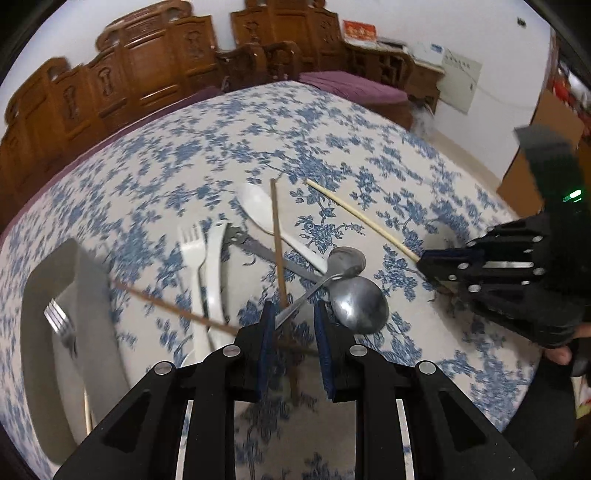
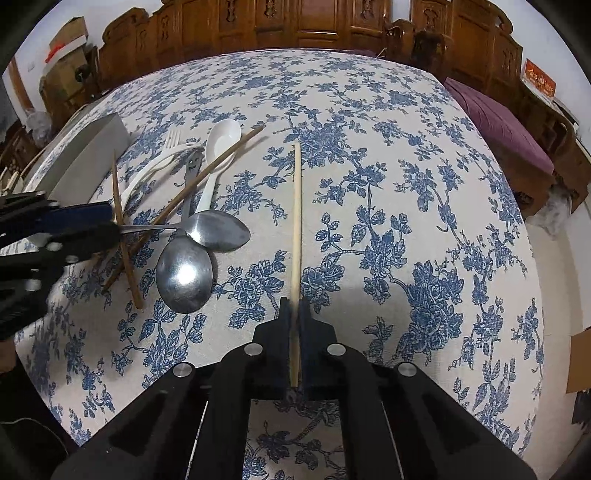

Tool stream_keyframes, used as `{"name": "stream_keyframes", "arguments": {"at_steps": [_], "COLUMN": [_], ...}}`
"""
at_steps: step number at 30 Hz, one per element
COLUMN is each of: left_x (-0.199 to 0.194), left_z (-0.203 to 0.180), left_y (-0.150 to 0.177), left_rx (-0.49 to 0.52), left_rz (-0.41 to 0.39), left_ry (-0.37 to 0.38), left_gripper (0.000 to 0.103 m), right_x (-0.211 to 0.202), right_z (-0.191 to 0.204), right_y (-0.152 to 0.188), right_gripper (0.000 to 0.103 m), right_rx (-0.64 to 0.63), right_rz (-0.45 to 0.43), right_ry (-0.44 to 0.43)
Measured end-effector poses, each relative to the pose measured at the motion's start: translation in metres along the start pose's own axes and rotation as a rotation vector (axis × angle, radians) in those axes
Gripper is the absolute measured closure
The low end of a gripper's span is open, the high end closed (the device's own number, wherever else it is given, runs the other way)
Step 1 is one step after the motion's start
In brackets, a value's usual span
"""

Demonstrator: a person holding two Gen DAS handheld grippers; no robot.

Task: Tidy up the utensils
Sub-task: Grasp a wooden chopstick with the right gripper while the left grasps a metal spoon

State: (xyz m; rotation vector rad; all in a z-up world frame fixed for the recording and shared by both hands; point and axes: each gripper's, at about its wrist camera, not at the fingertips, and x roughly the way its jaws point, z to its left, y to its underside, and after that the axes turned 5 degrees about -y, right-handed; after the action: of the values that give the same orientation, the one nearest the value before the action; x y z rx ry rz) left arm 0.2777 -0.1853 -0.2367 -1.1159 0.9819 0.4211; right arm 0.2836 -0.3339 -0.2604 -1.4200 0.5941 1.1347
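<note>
My right gripper (image 2: 294,308) is shut on the near end of a pale chopstick (image 2: 297,206), which lies on the floral tablecloth and points away from me. The left wrist view shows the same gripper (image 1: 421,258) and chopstick (image 1: 362,218). My left gripper (image 1: 294,314) hovers over a pile of utensils with its jaws slightly apart. The thin handle of a metal spoon (image 1: 347,260) runs between them, with a gap beside it. A second metal spoon (image 1: 360,304) lies under the first. A brown chopstick (image 1: 277,229) also passes between the pads.
A grey tray (image 1: 40,295) at the left holds a metal fork (image 1: 61,325). The pile has a white plastic spoon (image 1: 258,210), a white fork (image 1: 192,243), a white knife (image 1: 214,266) and another brown chopstick (image 1: 166,306). Carved wooden chairs (image 2: 314,22) ring the table.
</note>
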Motion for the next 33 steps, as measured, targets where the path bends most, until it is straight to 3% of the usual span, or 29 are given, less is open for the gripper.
{"name": "stream_keyframes", "arguments": {"at_steps": [21,27,33], "left_x": [0.033,0.032,0.013], "left_z": [-0.034,-0.034,-0.032], "left_y": [-0.012,-0.014,-0.013], "left_rx": [0.21,0.204,0.155], "left_rz": [0.065,0.06,0.033], "left_ry": [-0.104,-0.092,-0.086], "left_gripper": [0.083,0.1,0.102], "right_x": [0.0,-0.001,-0.001], "right_z": [-0.004,-0.003,-0.003], "right_y": [0.001,0.001,0.001], "right_gripper": [0.097,0.097,0.097], "right_rx": [0.037,0.031,0.036], "right_rz": [-0.019,-0.017,-0.022], "right_ry": [-0.035,-0.031,-0.032]}}
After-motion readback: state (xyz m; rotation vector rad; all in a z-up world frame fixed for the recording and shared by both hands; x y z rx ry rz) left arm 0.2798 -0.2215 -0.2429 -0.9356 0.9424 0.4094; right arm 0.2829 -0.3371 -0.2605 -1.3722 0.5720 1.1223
